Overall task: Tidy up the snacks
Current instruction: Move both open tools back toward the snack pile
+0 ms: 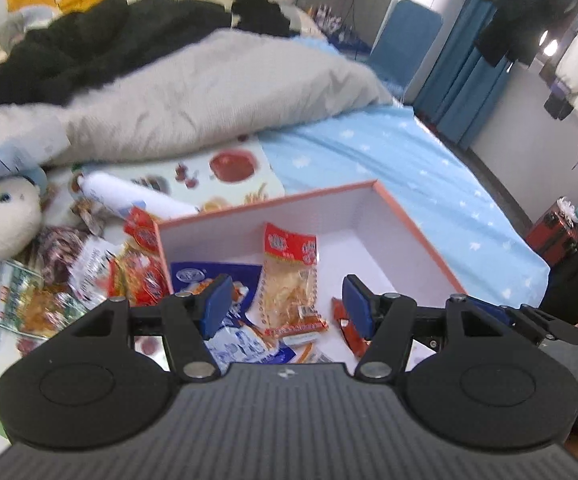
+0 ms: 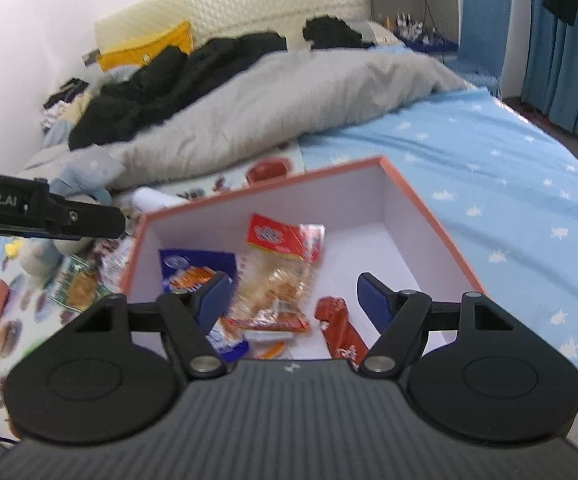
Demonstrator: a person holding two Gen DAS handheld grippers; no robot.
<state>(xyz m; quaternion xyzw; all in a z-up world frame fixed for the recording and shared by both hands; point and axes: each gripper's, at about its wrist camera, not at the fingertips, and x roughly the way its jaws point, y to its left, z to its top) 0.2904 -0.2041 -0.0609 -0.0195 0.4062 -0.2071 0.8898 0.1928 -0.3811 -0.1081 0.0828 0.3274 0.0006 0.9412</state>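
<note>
Two hand-held grippers, left (image 1: 285,306) and right (image 2: 293,300), gape empty | snack packets (image 1: 289,280) lie below in orange-rimmed box (image 1: 417,224) | bed's blue-sheeted edge.

box (image 1: 405,224) right half bare, snack packets (image 1: 289,280) crowding its left

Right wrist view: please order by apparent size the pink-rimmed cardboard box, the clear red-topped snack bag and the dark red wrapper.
1. Pink-rimmed cardboard box
2. Clear red-topped snack bag
3. Dark red wrapper, partly hidden by the gripper body.
</note>
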